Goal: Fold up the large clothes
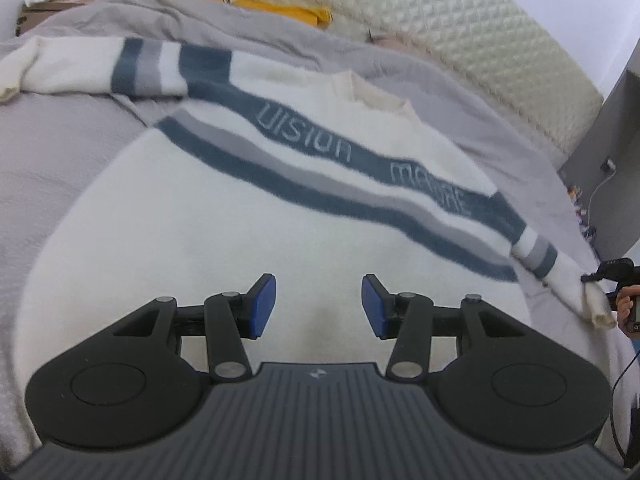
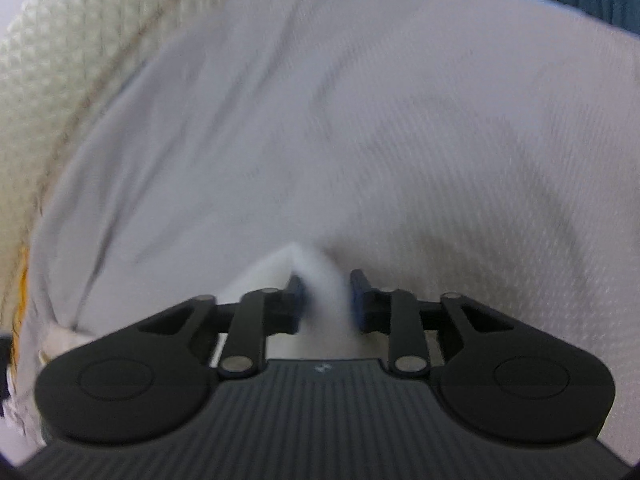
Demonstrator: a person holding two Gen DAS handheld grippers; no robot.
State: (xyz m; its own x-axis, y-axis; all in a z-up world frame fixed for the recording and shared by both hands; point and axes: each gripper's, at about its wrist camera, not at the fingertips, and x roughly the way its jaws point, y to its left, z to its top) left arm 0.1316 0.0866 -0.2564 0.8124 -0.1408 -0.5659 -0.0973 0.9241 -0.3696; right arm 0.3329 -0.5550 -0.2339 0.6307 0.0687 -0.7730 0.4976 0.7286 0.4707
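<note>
A cream knitted sweater with blue and grey chest stripes (image 1: 248, 216) is seen spread flat, front up, on the bed covered with a grey sheet (image 1: 52, 168); that whole layout is given only by the left wrist view. The left gripper (image 1: 319, 306) is held over the sweater's lower body, its blue-padded jaws standing apart with nothing between them. Lettering is woven into the blue stripe, and one sleeve is stretched out toward the far side of the sweater. The other sleeve's cuff (image 1: 598, 306) is seen at the sweater's right edge, just beside the right gripper (image 1: 608, 276), barely visible there with a hand behind it.

The grip itself is shown in the right wrist view: the right gripper (image 2: 326, 300) is closed on a fold of white fabric (image 2: 320, 276), pinched between its blue pads, blurred, with the grey sheet (image 2: 360, 120) beyond. A cream quilted headboard (image 1: 460, 36) runs beyond the sweater's collar, and a yellow cloth (image 1: 280, 4) lies near it.
</note>
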